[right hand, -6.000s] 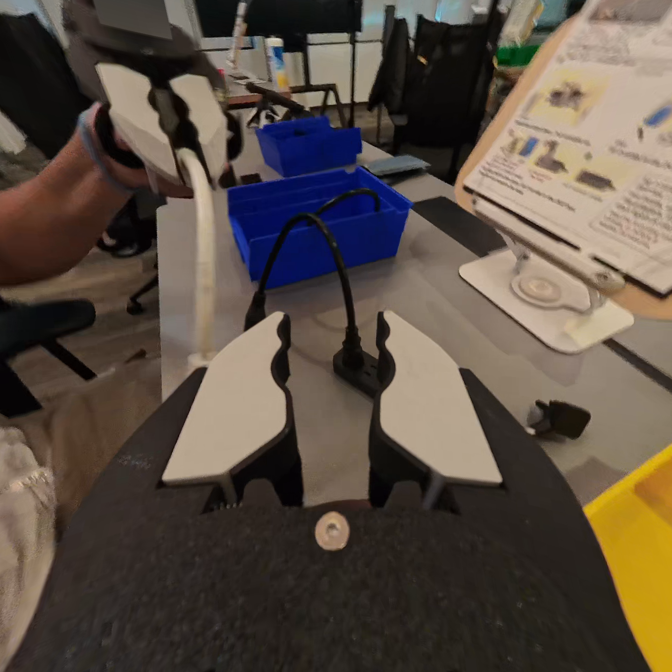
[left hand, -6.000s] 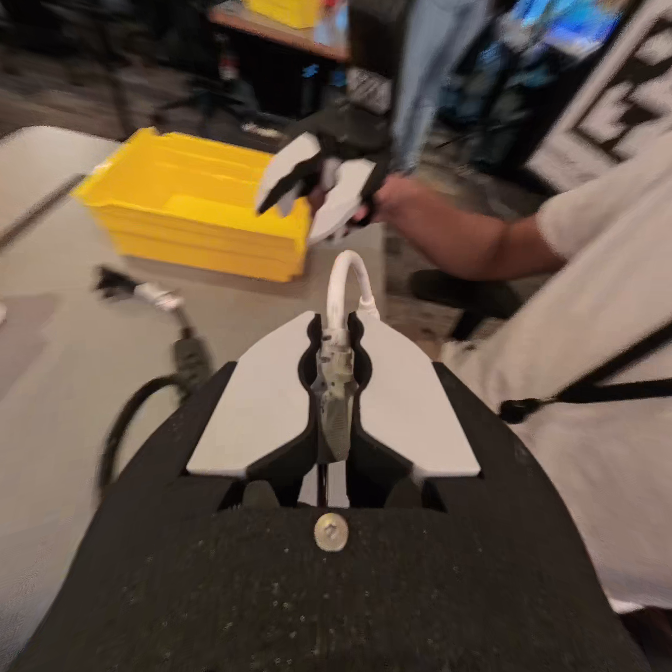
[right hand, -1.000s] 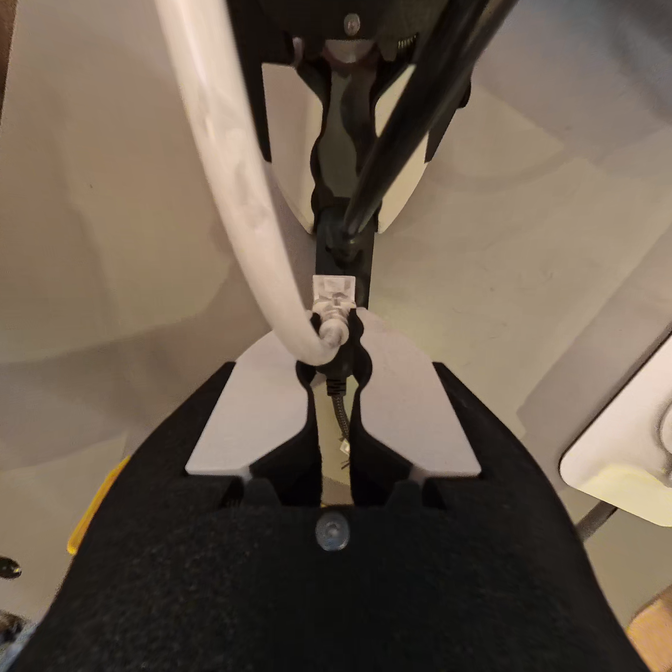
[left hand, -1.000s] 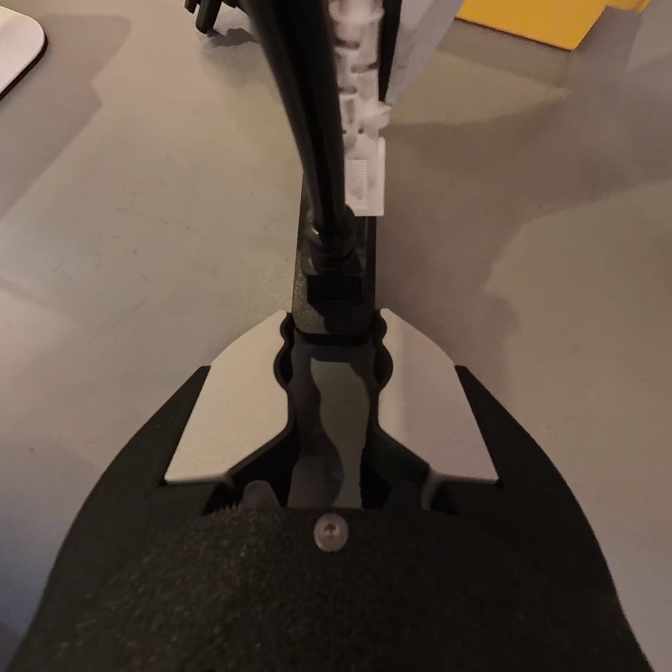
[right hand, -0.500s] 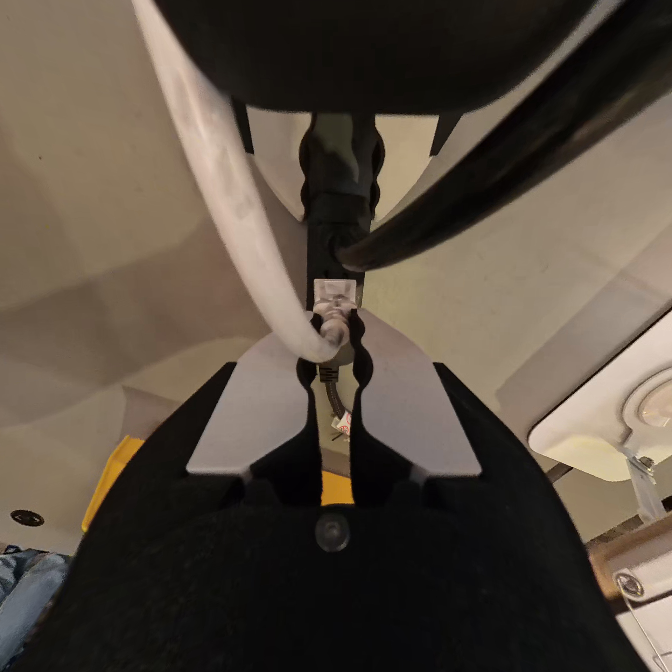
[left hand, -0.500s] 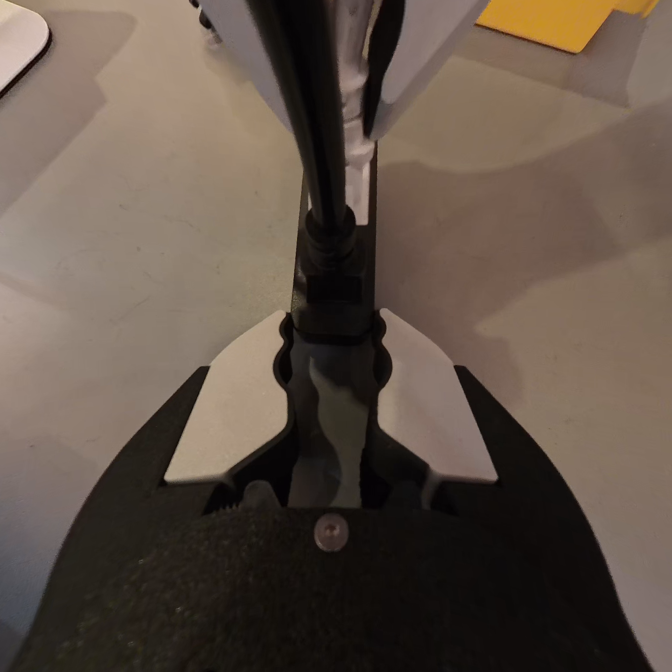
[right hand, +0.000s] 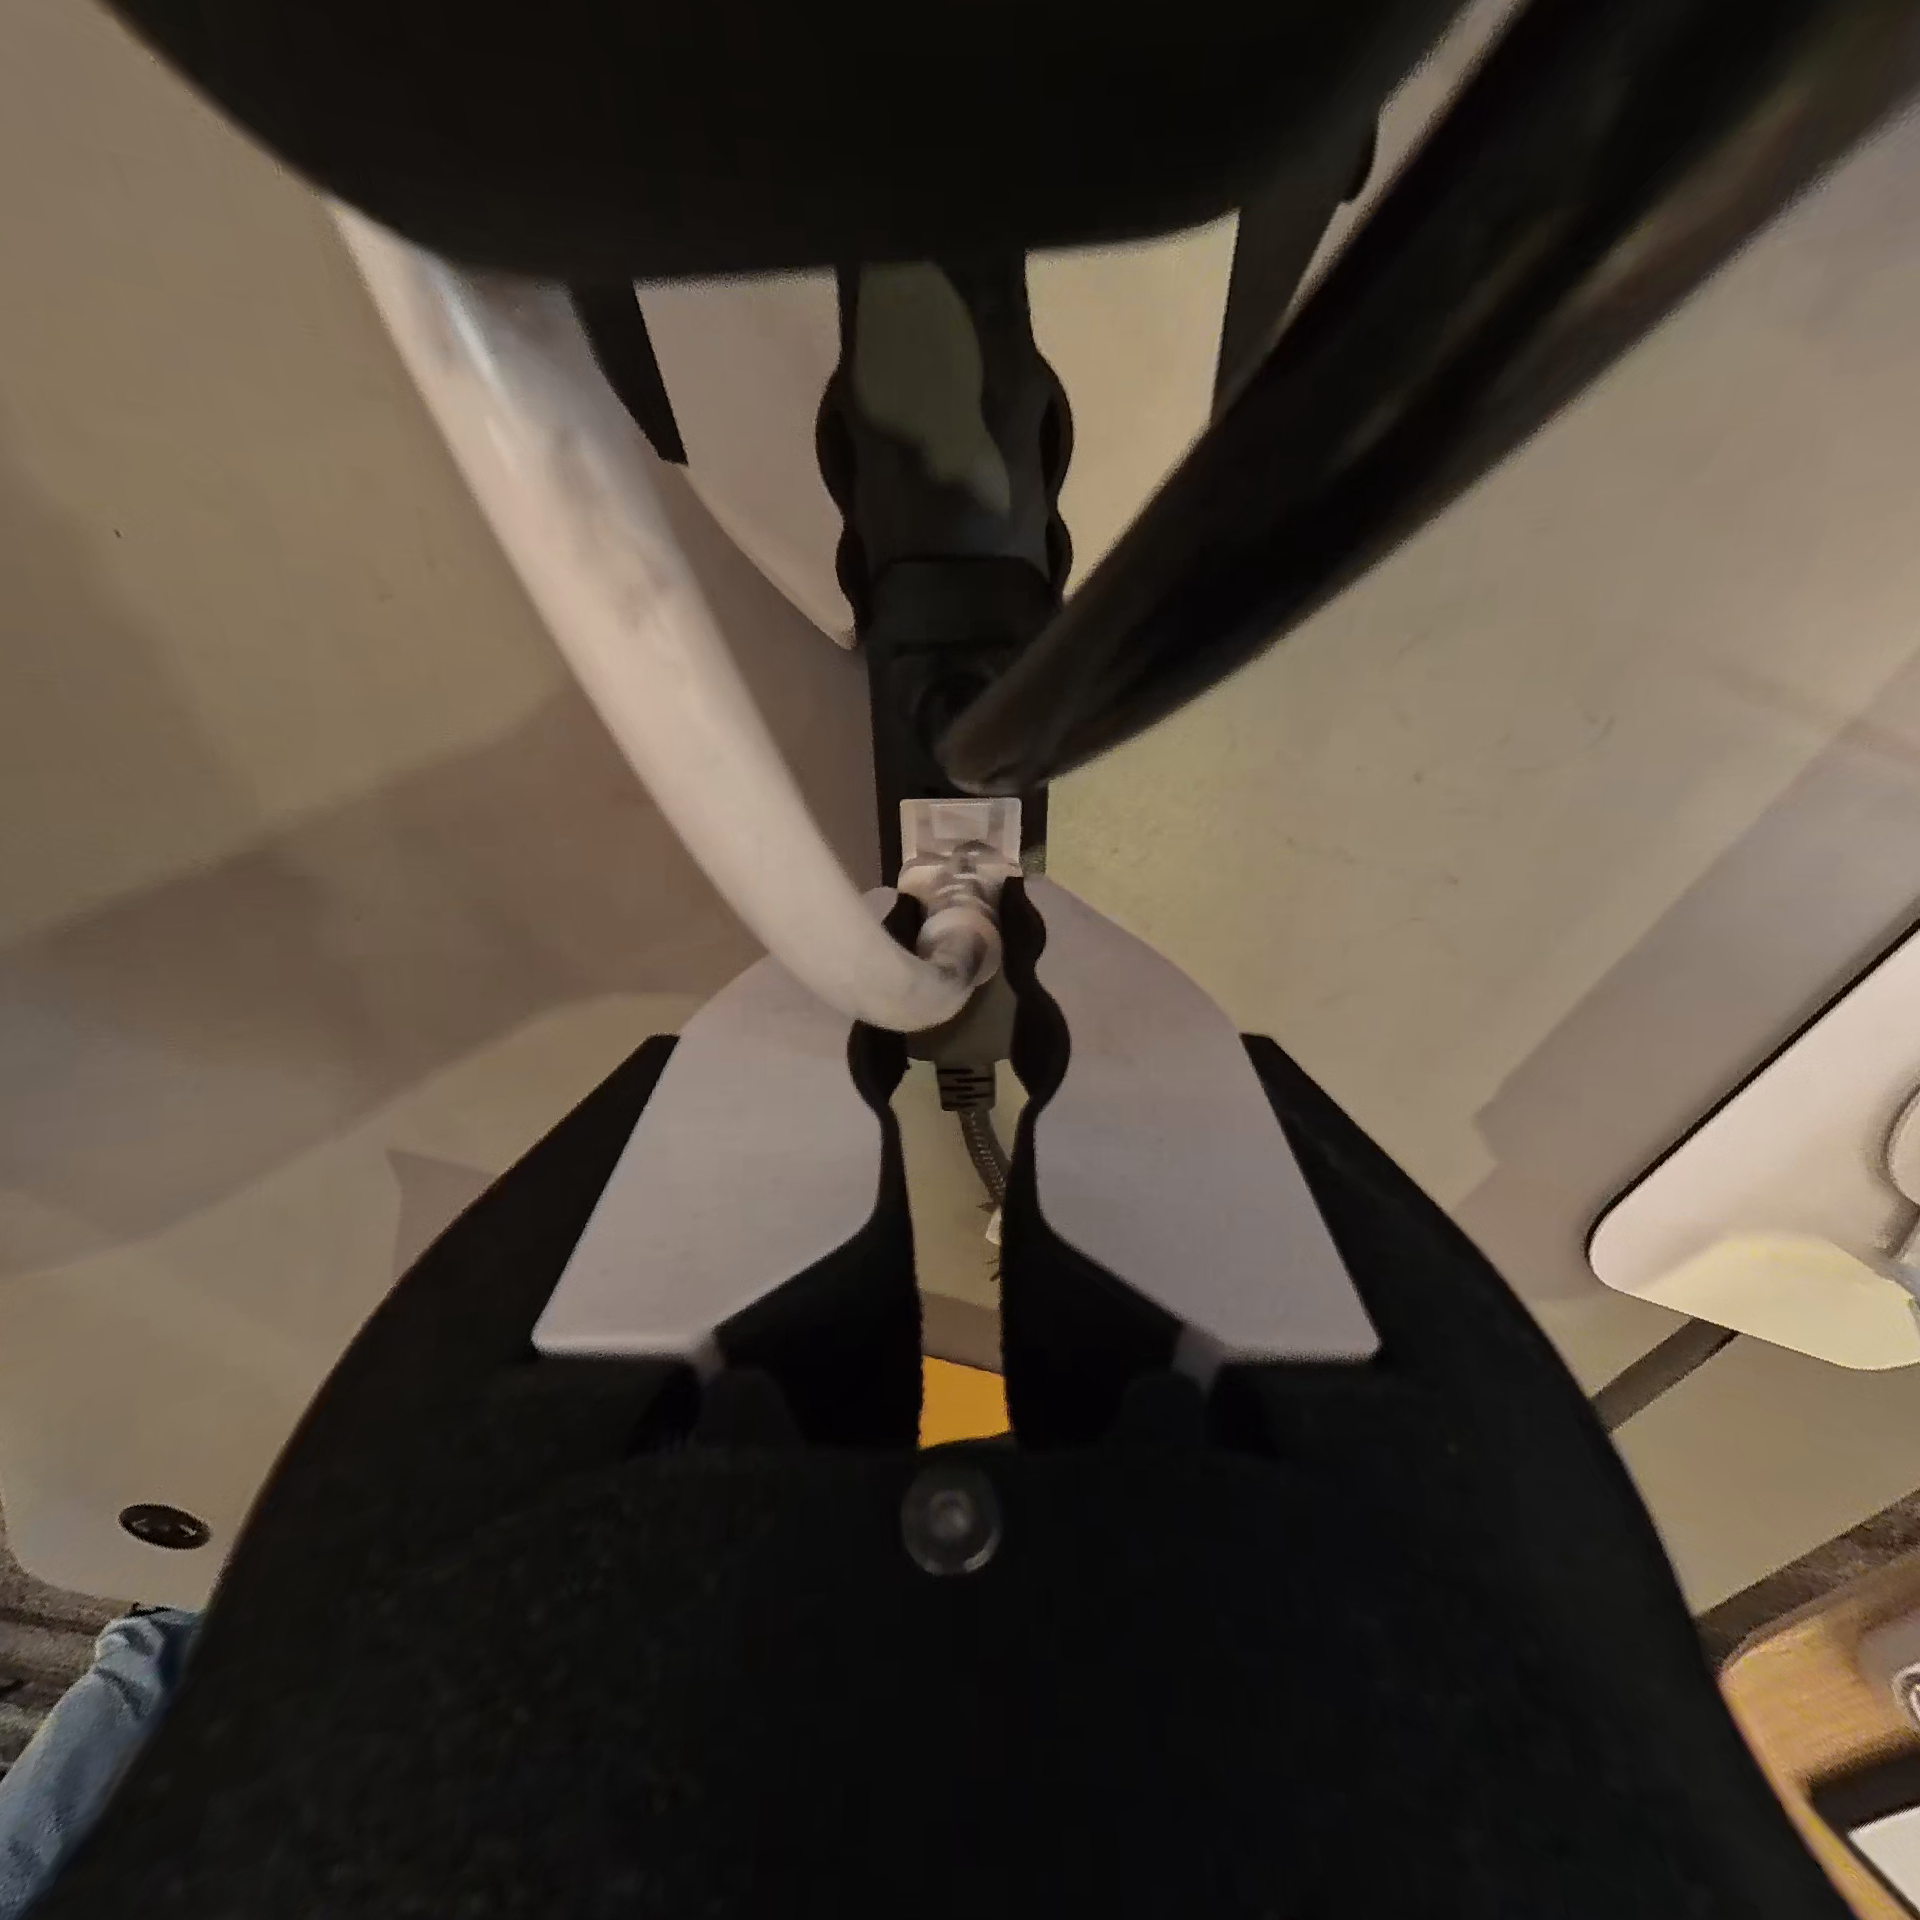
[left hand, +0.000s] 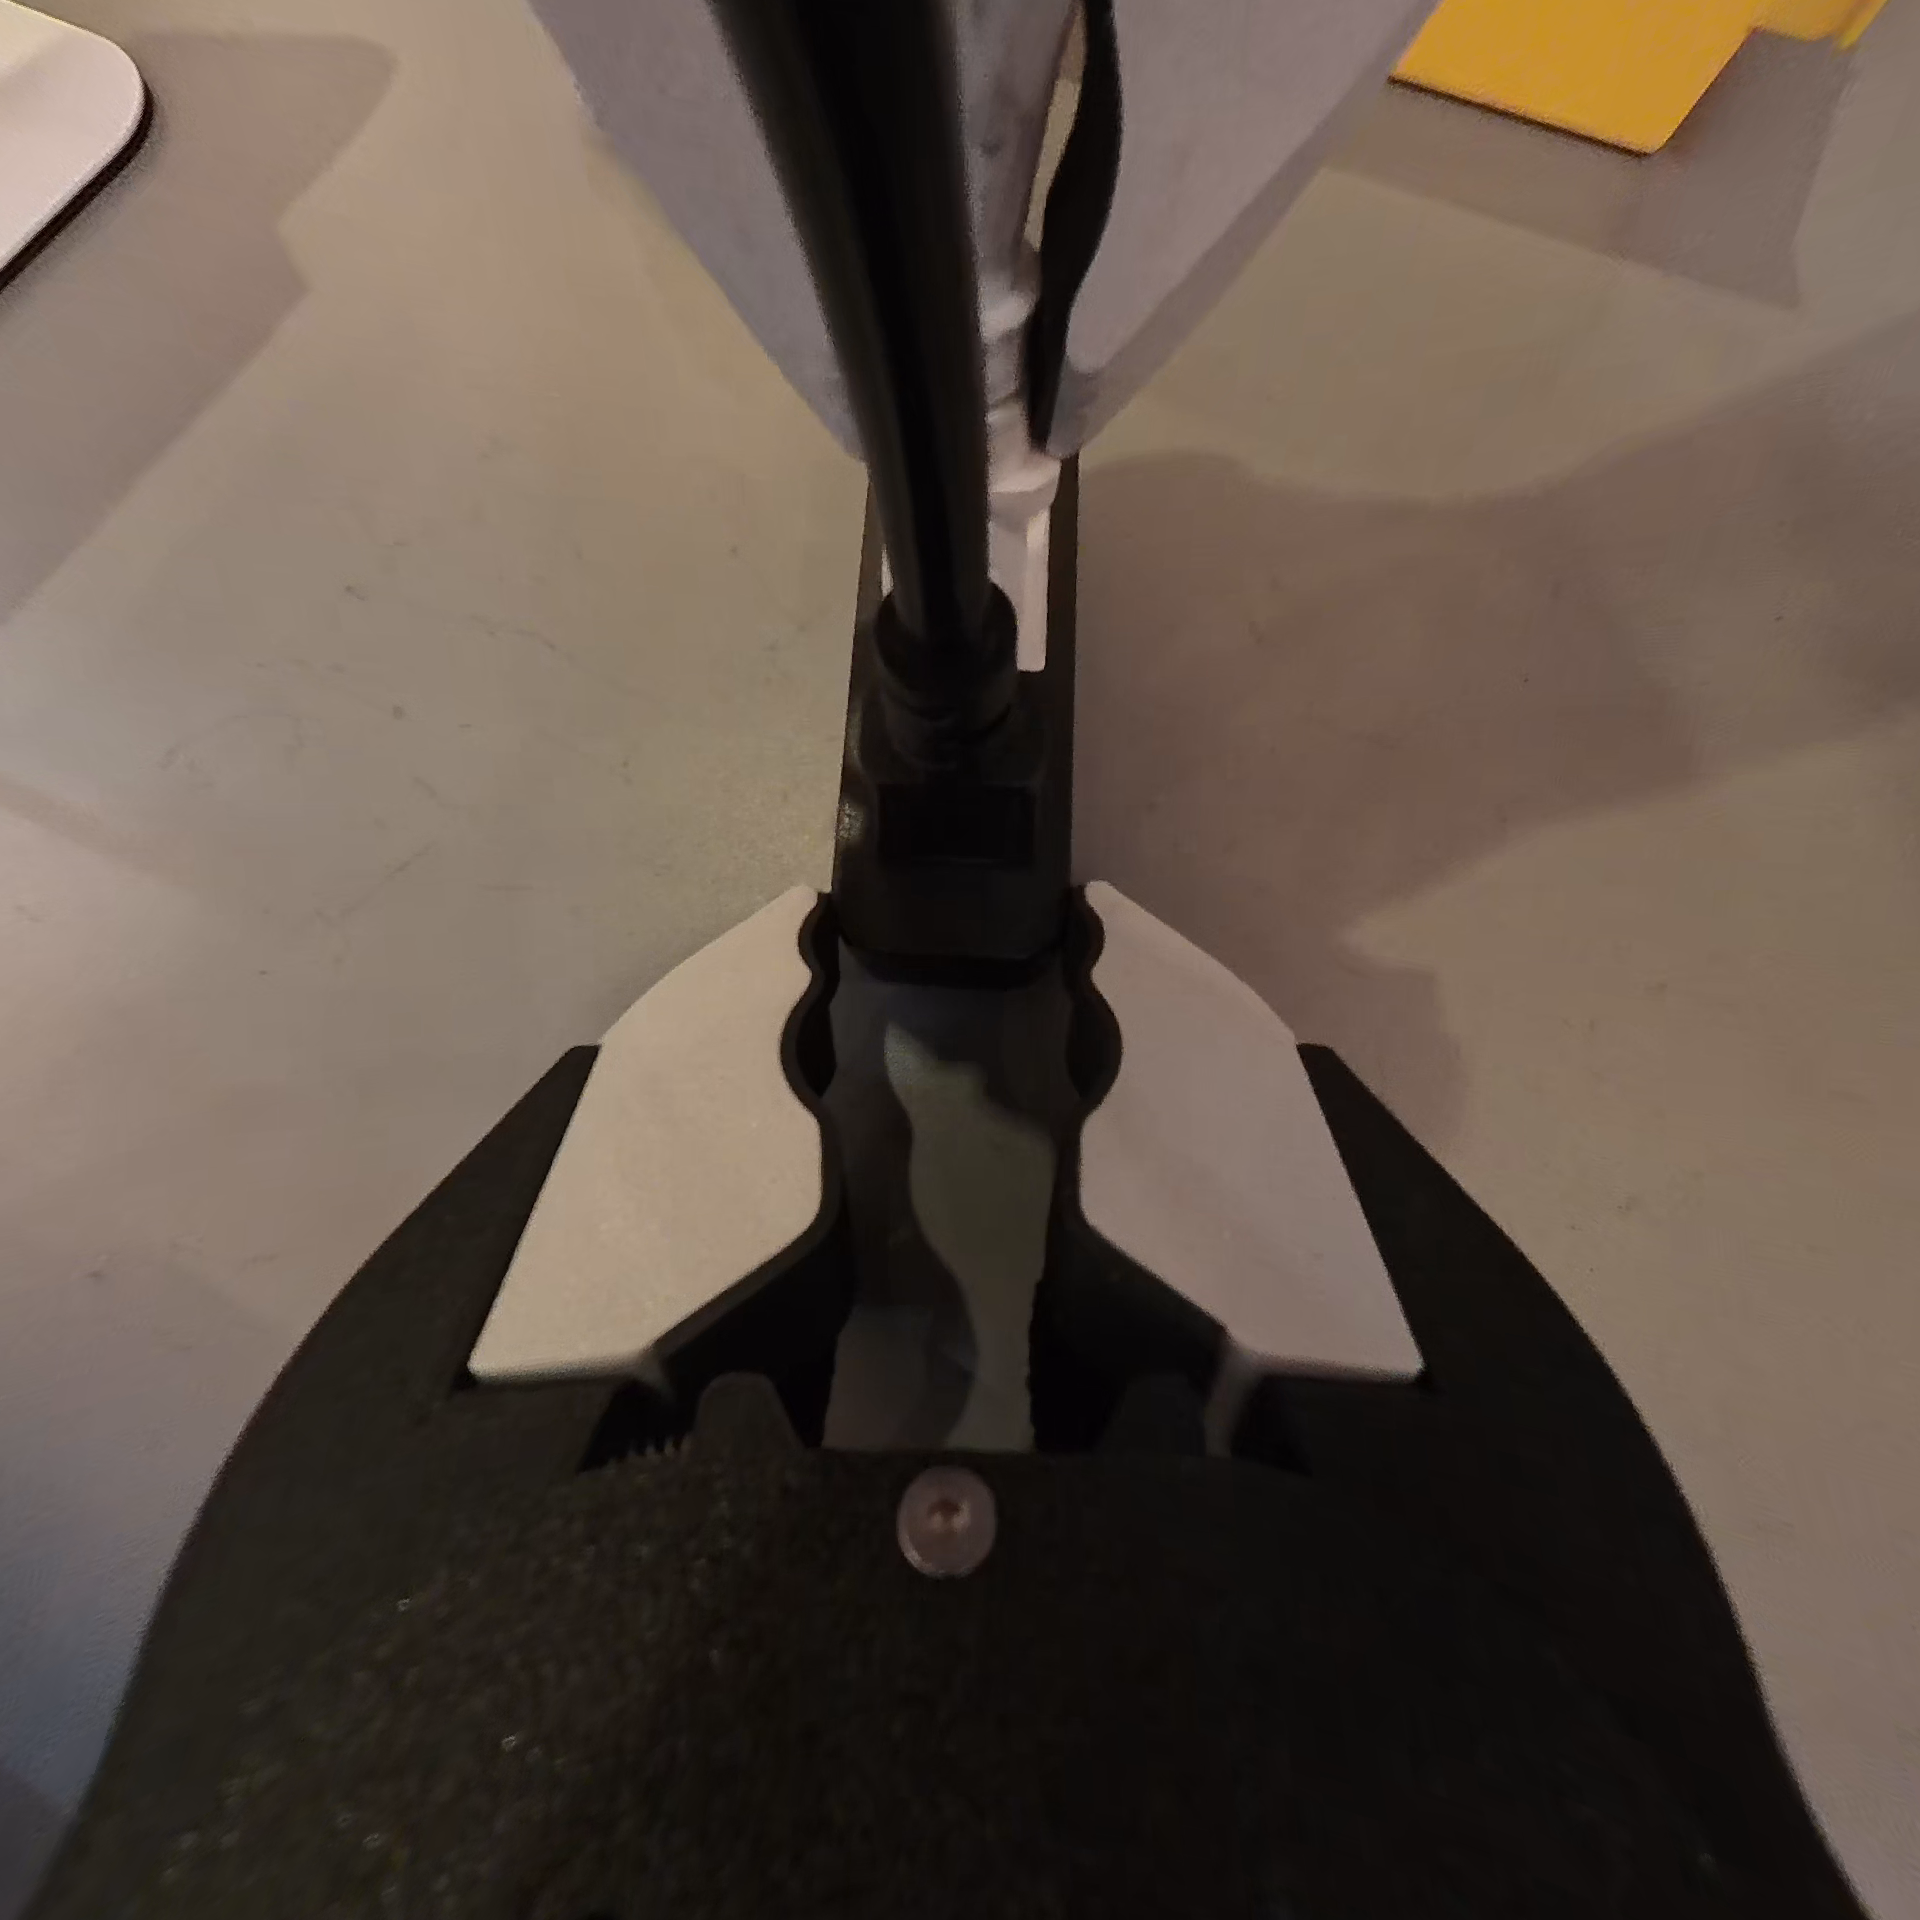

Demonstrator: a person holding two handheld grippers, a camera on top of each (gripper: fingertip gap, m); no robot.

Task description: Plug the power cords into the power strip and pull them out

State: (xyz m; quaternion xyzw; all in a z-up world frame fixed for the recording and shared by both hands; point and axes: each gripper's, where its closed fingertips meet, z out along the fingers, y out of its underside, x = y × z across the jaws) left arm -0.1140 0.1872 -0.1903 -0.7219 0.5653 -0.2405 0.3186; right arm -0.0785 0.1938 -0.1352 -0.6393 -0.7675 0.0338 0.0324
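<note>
My left gripper [left hand: 951,914] is shut on the end of a narrow black power strip [left hand: 956,821] and holds it over the grey table. A black cord [left hand: 914,416] is plugged into the strip just beyond my fingertips. My right gripper [right hand: 956,914] is shut on a white plug [right hand: 958,842] whose white cord [right hand: 644,644] curves up to the left. The plug's tip sits against the strip [right hand: 961,644] next to the black cord [right hand: 1351,436]. In the left wrist view the right gripper [left hand: 1029,416] comes in from the top with the white plug [left hand: 1023,561].
A yellow bin [left hand: 1558,73] lies at the far right of the grey table [left hand: 312,623]. A white stand base [right hand: 1766,1278] sits to the right in the right wrist view, with a wooden board [right hand: 1818,1704] below it. The same base shows at the far left [left hand: 52,135]. About 7 cm separates my left fingertips from my right.
Six seconds ago my left gripper held the white plug in the air and my right was open. Over the last second the right gripper has brought the plug closer along the strip.
</note>
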